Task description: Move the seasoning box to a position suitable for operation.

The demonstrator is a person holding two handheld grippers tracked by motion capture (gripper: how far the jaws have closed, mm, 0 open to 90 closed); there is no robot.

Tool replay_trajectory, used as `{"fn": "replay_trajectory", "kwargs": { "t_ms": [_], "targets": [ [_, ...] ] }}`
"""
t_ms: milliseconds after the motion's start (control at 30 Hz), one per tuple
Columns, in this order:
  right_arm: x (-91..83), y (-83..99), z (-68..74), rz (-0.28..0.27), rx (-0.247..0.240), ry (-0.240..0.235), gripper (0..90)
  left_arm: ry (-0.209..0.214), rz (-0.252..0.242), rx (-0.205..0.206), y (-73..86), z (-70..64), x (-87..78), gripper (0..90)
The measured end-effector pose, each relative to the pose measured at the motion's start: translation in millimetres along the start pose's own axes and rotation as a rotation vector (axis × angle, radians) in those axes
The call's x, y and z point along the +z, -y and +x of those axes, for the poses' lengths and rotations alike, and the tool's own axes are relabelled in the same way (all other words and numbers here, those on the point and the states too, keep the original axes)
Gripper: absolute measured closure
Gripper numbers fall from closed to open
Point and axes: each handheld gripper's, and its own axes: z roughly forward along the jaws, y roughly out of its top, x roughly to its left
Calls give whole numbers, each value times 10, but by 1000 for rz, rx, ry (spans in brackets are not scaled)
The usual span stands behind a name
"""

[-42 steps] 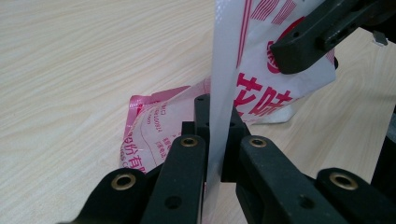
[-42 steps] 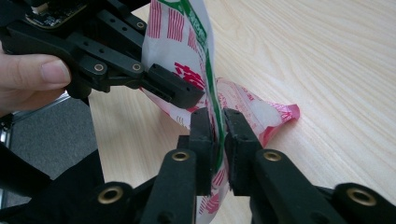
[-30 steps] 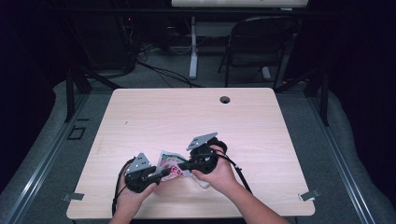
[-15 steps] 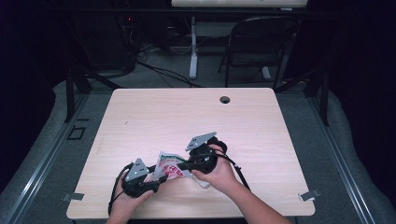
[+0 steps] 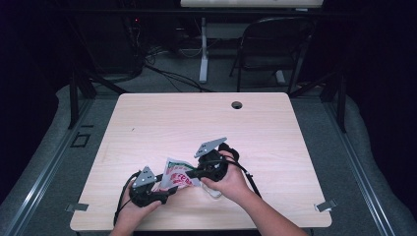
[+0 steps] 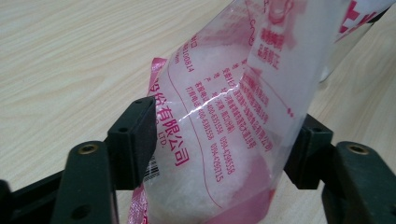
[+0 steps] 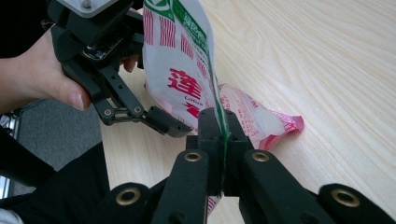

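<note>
A person sits at a pale wooden tabletop (image 5: 162, 118), holding a two-jaw tool in each hand near its front edge. Between the tools is a soft plastic pouch (image 5: 176, 175), clear with red and green printing and a white granular filling. The pouch is partly lifted, its lower end resting on the tabletop and its upper part held up.

The right tool (image 7: 223, 135) has its jaws pressed together on a thin flat edge of the pouch (image 7: 187, 70), pinching the film where there is no filling. The left tool (image 6: 219, 140) has its jaws spread to either side of the pouch's full, bulging lower part (image 6: 224, 135); both pads seem to touch the film, but whether they squeeze it cannot be told for certain.

Judging from its look, the pouch is light to moderately heavy, limp and slippery, and its filling will shift and sag when it is lifted. The flat sealed edges are likely the safest places to grip; squeezing the bulging middle hard could let it slide out or strain the film
</note>
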Motion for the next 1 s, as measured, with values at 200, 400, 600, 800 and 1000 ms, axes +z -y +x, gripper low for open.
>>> {"fn": "replay_trajectory", "kwargs": {
  "t_ms": [200, 400, 600, 800, 1000],
  "targets": [
    [0, 2, -3, -4, 0, -2, 900, -31, 23, -16, 55, 42, 26, 271],
    [-6, 2, -4, 2, -7, -2, 900, -27, 72, -7, 84, 51, 98, 249],
    [0, 3, -3, -7, 3, -6, 900, -32, 116, -14, 108, 51, 199, 251],
    [-2, 3, -4, -6, 1, -5, 900, -37, 121, -16, 103, 55, 237, 251],
    [-3, 5, -7, -4, 2, -8, 900, -34, 125, -15, 98, 53, 249, 254]
  ]
}}
